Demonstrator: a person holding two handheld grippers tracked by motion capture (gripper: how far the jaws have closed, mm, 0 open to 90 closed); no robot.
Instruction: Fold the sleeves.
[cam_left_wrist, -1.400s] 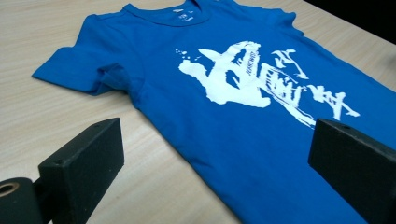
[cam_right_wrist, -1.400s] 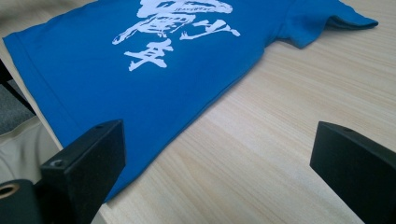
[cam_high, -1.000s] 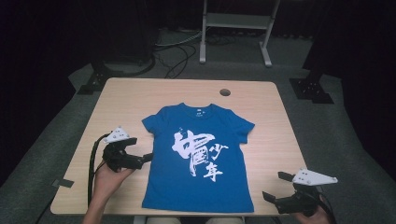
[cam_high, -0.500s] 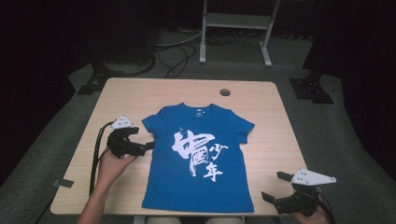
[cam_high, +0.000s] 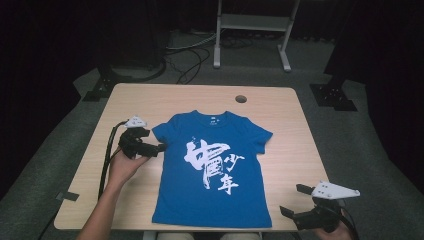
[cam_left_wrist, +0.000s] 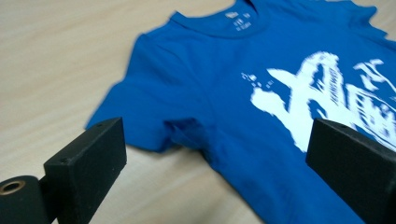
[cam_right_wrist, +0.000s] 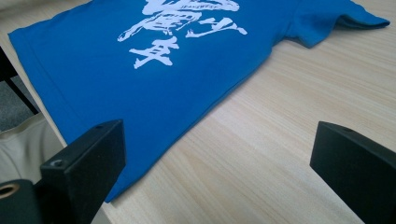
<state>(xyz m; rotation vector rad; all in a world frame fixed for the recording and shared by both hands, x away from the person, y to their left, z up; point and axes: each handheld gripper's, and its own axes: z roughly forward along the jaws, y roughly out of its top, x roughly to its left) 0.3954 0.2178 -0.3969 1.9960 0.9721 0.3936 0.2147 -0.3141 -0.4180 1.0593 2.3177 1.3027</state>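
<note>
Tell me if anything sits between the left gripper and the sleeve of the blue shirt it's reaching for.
Nothing visible does. The left gripper hovers with its jaws open just beside the blue shirt, pointing at the near sleeve; between them lies bare wooden table.

Each black hand-held gripper (cam_high: 161, 148) carries a grey triangular plate, seemingly cabled.

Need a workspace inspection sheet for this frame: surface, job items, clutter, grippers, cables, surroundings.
Surface: wooden table, round hole near far edge.
Job's things: blue T-shirt flat, print up, collar at the far end.
Clutter: nothing seen.
Grippers: left gripper open at the shirt's sleeve; right gripper open, off the near hem corner.
Cables: black cable from left gripper; cables on floor.
Surroundings: metal stand, dark curtains.
</note>
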